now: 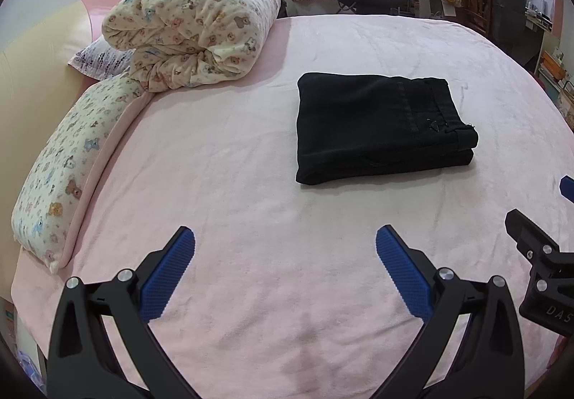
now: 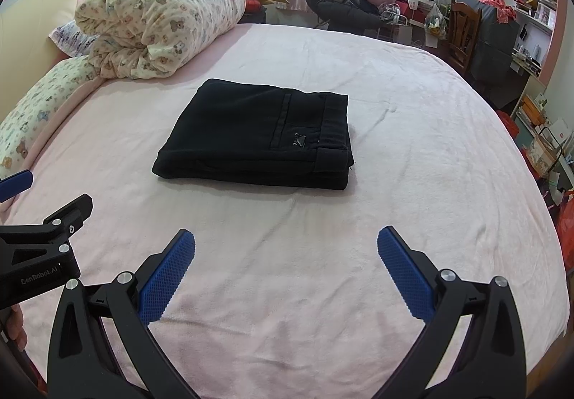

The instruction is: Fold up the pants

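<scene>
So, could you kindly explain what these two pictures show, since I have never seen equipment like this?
No robot here: a person holds a two-finger gripper in each hand, and each carries a wide-angle camera looking forward along its fingers. One picture comes from the left gripper, the other from the right gripper; the black arms with blue pads at the bottom are those fingers. Both grippers are open and hold nothing. Ahead, on a bed with a pink blanket, lie black pants, already folded into a neat rectangle. A rolled bear-print quilt and a matching pillow sit at the left. The cluttered room lies behind.
</scene>
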The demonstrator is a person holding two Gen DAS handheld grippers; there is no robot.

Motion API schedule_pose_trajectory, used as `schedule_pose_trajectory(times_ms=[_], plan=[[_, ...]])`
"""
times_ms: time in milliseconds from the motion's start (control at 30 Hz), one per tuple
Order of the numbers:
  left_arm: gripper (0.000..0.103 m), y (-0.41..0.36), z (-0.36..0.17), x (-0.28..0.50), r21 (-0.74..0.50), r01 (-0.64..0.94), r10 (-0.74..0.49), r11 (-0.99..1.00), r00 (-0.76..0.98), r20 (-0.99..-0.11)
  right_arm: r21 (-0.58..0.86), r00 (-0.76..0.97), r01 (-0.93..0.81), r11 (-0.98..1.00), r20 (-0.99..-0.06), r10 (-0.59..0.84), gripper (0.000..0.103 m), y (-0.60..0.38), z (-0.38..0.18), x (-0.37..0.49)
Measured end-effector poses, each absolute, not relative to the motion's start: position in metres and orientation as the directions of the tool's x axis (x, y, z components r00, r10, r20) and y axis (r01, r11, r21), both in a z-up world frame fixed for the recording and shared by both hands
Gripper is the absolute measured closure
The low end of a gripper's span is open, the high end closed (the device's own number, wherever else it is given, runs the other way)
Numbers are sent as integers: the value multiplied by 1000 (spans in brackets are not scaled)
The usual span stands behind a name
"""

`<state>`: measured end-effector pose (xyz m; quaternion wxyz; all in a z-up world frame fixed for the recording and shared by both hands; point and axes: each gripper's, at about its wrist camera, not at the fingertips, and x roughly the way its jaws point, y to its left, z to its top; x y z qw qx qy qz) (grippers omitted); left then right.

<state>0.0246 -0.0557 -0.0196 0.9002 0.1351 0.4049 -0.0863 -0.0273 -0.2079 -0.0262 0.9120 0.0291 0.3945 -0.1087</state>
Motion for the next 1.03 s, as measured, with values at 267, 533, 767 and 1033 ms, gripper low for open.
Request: schedule_pose_trajectory(times_ms=[267,533,767,1033], plan=[[2,-56,-20,25,177,268,-46,947,659,-751,-33,665,218,975,-726,-174,1,-208,-27,-27],[2,-55,-21,26,170,272,-52,947,653,-755,-33,665,220,975,-726,-174,1,-208,-26,-26],[2,-55,-21,29,154,295,-81,943,652,-754,-35,665,216,976,-727,-174,1,-210,-27,-25],[2,-54,-24,31,147,298,-85,943,643,-761,-38,664,214,976,-727,-174,1,-211,-28,-24]])
